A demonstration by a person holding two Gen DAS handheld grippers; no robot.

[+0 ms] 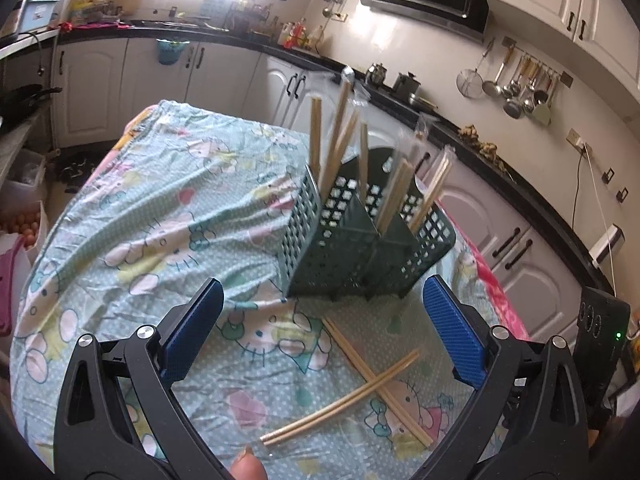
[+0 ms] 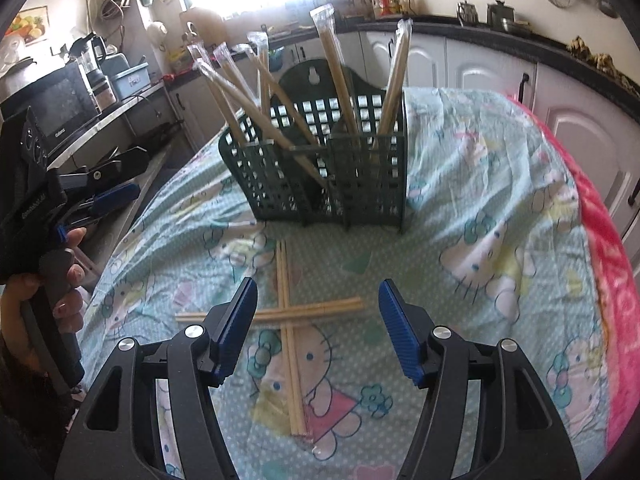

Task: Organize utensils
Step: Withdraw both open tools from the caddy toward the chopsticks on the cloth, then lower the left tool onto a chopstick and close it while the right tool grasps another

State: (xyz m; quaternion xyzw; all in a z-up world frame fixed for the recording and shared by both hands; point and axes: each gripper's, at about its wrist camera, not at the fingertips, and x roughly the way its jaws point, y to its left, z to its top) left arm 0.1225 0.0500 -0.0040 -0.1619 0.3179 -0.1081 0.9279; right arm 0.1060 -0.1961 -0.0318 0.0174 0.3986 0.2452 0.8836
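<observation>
Both hand-held grippers, left (image 1: 322, 330) and right (image 2: 318, 330), are standing released, grasping nothing. Two crossed chopstick pairs (image 2: 286, 312) are lying on the table (image 2: 500, 208) before the green basket (image 2: 320, 176).

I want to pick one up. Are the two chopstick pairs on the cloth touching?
Touching. The right wrist view shows one chopstick pair crossing the other chopstick pair.

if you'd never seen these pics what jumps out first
The dark green perforated plastic utensil basket stands mid-table on the pale green cartoon-cat tablecloth, bristling with wrapped wooden chopsticks that lean in all directions. In front of it, two loose pairs of wooden chopsticks lie crossed on the cloth. The blue-padded right hand-held gripper hangs open above that cross.
</observation>
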